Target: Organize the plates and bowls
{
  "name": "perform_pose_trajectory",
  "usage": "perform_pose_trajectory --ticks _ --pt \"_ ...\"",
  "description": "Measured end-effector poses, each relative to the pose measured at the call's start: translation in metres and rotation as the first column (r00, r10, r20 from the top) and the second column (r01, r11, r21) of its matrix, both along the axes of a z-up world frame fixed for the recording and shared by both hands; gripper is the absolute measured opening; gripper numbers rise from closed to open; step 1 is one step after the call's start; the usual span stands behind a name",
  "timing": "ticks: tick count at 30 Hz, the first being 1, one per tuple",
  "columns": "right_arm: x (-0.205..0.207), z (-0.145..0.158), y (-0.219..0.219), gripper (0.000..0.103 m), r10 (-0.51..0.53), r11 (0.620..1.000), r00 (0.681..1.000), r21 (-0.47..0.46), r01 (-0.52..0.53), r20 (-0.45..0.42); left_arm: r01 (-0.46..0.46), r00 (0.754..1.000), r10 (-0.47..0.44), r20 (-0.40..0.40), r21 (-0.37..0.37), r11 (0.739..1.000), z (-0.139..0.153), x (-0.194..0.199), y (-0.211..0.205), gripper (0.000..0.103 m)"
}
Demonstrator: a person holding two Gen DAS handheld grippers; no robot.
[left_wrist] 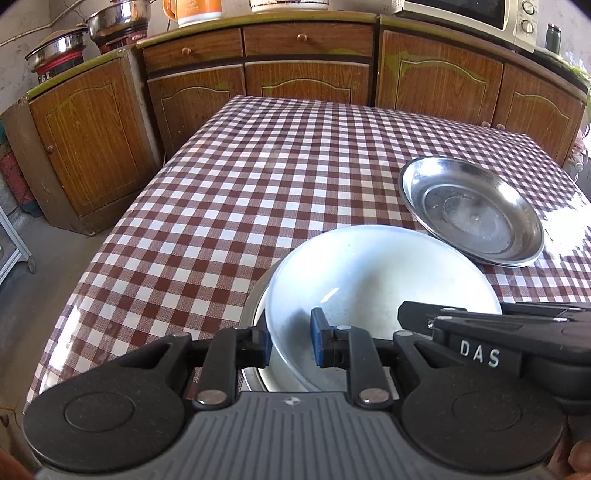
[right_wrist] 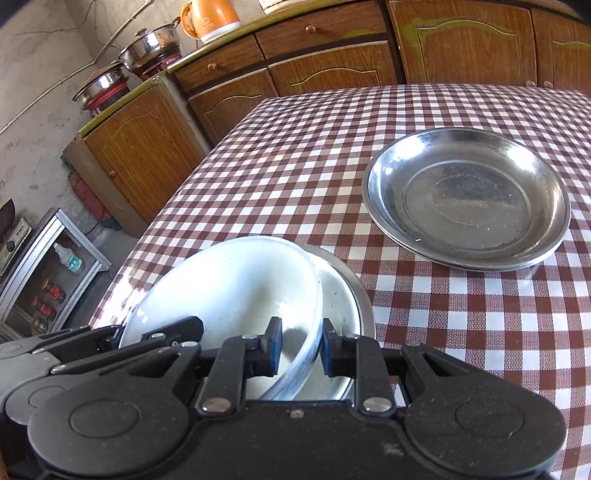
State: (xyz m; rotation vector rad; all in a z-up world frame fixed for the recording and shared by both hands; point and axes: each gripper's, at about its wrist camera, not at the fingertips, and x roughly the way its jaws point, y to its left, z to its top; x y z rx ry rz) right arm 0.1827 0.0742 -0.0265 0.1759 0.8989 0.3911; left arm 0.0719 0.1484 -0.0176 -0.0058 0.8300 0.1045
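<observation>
White bowl [left_wrist: 369, 280], nested in a steel bowl [right_wrist: 351, 295], has its rim grasped by both the left hand-held gripper [left_wrist: 291, 345] and the right hand-held gripper [right_wrist: 299, 350], the latter lettered "DAS" in the left view only.

I count two bowls nested at my six o'clock: one white glass bowl [left_wrist: 369, 273] sitting in one steel bowl [right_wrist: 351, 291]. At two o'clock lies a stack of steel plates [right_wrist: 467, 195]; I see one plate on top and at least one more rim under it, so two, perhaps more, I cannot tell. My two grippers are here, the left gripper [left_wrist: 290, 343] and the right gripper [right_wrist: 299, 350]. Across the room at twelve o'clock I count one orange kettle [right_wrist: 210, 16] and one microwave [left_wrist: 476, 14]; at ten o'clock, two steel pots [left_wrist: 118, 16] on two stoves. One checked table [left_wrist: 258, 177] holds all the dishes.
</observation>
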Motion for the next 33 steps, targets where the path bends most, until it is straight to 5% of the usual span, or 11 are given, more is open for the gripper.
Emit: perform_pose_trajectory --ticks 12,20,27,33 --pt "-0.002 0.002 -0.003 0.045 0.015 1.0 1.0 0.001 -0.015 -0.01 -0.01 1.0 0.011 0.007 -0.085 0.996 0.0 -0.002 0.008 0.023" --pt "-0.004 0.016 -0.011 0.071 0.011 0.997 1.0 0.072 -0.011 0.002 -0.031 0.999 0.034 0.039 -0.059 0.998 0.008 -0.006 0.011 0.026" --pt "-0.014 0.036 -0.023 0.077 0.001 0.999 0.996 0.038 -0.004 0.09 -0.053 0.997 0.056 0.045 -0.065 0.997 0.013 -0.011 0.015 0.045" --pt "-0.021 0.031 -0.036 0.081 -0.018 1.0 0.997 0.009 0.018 0.074 -0.099 0.994 0.103 0.04 -0.081 0.992 0.016 -0.015 0.026 0.067"
